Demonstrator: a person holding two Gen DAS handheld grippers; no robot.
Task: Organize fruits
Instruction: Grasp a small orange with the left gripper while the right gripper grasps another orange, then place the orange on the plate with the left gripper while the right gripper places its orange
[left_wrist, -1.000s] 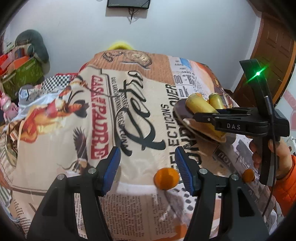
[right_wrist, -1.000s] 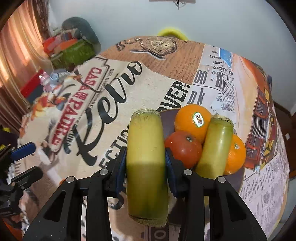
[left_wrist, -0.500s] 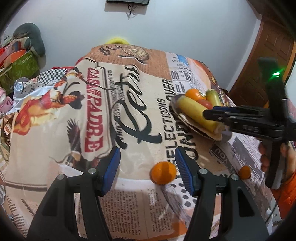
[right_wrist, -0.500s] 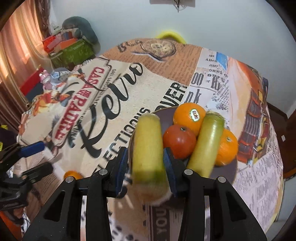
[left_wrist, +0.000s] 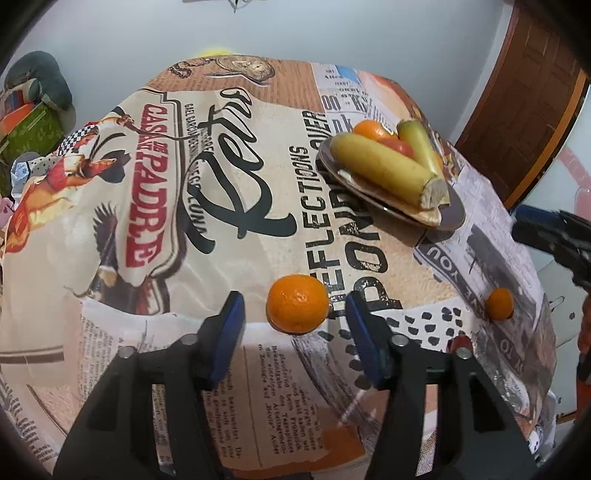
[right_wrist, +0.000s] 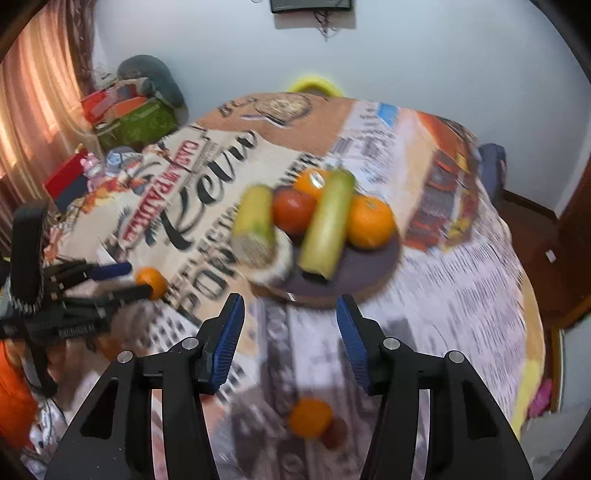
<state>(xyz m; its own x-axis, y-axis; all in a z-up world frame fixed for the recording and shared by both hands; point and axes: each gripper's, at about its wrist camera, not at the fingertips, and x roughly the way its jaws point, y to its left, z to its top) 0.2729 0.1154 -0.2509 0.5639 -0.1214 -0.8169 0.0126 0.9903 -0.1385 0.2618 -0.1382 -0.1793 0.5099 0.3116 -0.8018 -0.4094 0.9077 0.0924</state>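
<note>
An orange (left_wrist: 297, 309) lies on the printed tablecloth between the blue pads of my left gripper (left_wrist: 295, 334). Its jaws are closing and the pads stand a little off the fruit. In the right wrist view the same orange (right_wrist: 153, 282) sits at the left gripper's (right_wrist: 137, 280) tips. My right gripper (right_wrist: 290, 332) is opening with nothing between its pads, just in front of the dark plate (right_wrist: 364, 271). On the plate lie a yellow-green banana piece (right_wrist: 255, 221), a second one (right_wrist: 327, 225), a red fruit (right_wrist: 293, 210) and two oranges. A small orange (right_wrist: 309, 417) lies under the right gripper.
The plate (left_wrist: 452, 218) stands at the table's right side, the small orange (left_wrist: 499, 303) near the right edge. My right gripper (left_wrist: 535, 229) shows at the right border. Bags and clutter stand off the table at the left (right_wrist: 133, 118); a wooden door (left_wrist: 524, 110) is at the right.
The right gripper let go of the banana piece onto the plate and drew back. The left gripper sank toward the orange, which now lies between its narrowing jaws.
</note>
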